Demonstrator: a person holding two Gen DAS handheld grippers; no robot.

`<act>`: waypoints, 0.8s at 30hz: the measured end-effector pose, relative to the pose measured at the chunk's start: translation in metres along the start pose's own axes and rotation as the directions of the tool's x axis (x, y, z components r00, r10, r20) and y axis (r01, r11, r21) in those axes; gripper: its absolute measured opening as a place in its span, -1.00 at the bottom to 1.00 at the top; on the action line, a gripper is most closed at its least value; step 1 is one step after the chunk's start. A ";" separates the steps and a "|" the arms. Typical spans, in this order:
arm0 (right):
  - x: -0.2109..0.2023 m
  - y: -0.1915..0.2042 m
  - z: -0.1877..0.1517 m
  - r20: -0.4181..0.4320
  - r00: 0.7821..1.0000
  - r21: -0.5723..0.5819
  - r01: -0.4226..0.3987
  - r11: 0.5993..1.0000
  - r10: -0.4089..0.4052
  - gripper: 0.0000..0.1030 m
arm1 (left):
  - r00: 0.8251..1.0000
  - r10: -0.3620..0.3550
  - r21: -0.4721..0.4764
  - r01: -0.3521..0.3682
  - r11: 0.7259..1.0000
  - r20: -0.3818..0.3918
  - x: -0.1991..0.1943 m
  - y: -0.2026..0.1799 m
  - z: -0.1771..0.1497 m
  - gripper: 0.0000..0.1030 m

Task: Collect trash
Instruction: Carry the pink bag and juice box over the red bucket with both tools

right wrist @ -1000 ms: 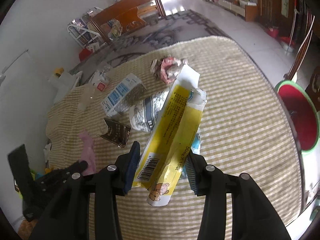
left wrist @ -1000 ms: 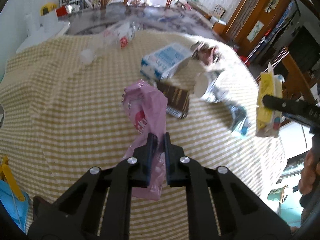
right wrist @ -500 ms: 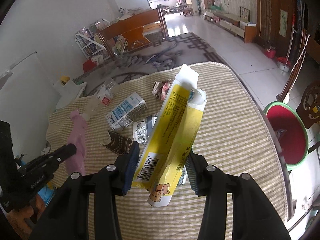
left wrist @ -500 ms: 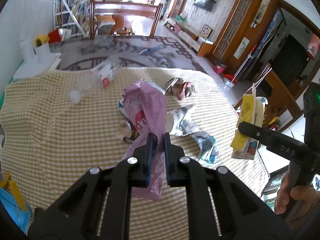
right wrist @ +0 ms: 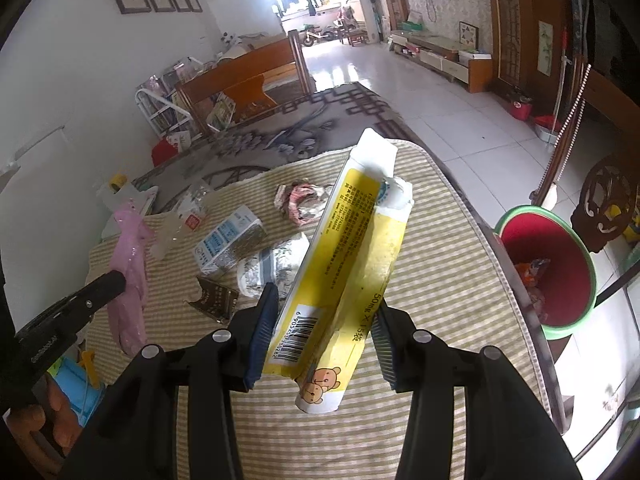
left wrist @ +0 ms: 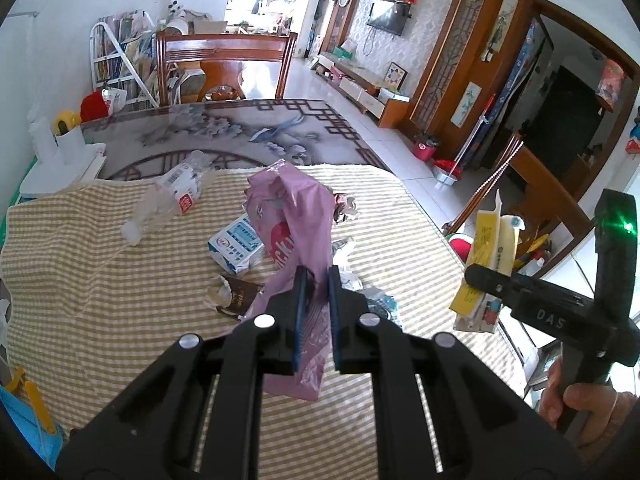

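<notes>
The yellow carton [right wrist: 344, 276] reads "50ml X 15"; the right tool's [left wrist: 550, 312] arm reads "DAS".

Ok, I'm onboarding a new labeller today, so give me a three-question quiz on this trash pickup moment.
1. True or false: the left gripper is empty.
2. What does the right gripper hold? A) blue-and-white carton B) yellow box C) clear bottle
3. Fill in: the bin beside the table is red inside with a ___ rim.

Key: 1 false, it pinches the pink wrapper. 2 B, the yellow box. 3 green.
</notes>
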State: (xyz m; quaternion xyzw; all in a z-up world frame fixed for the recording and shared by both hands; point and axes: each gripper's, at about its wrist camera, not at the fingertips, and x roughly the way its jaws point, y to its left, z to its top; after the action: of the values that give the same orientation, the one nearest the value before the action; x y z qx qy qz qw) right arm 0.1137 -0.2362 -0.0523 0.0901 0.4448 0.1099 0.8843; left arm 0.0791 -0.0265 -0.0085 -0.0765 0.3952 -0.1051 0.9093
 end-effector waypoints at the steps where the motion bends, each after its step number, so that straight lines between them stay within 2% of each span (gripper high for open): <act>1: 0.001 -0.003 0.000 -0.002 1.000 0.005 0.002 1.000 -0.002 -0.15 | 1.000 0.002 0.003 -0.002 1.000 -0.003 0.001 0.000 -0.001 -0.80; 12: 0.008 -0.030 -0.002 -0.034 0.999 0.027 -0.008 1.000 0.009 -0.15 | 0.999 0.027 -0.008 -0.027 1.000 -0.042 0.014 -0.011 -0.007 -0.81; 24: 0.003 -0.069 0.019 -0.023 0.999 -0.002 -0.034 0.999 0.034 -0.15 | 0.998 0.040 -0.003 -0.040 0.999 -0.039 0.030 -0.057 0.000 -0.80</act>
State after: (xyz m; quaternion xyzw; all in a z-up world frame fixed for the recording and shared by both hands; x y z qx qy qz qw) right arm 0.1389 -0.3027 -0.0608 0.0951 0.4532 0.1265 0.8773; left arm 0.0911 -0.0895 -0.0171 -0.0683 0.4144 -0.0876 0.9033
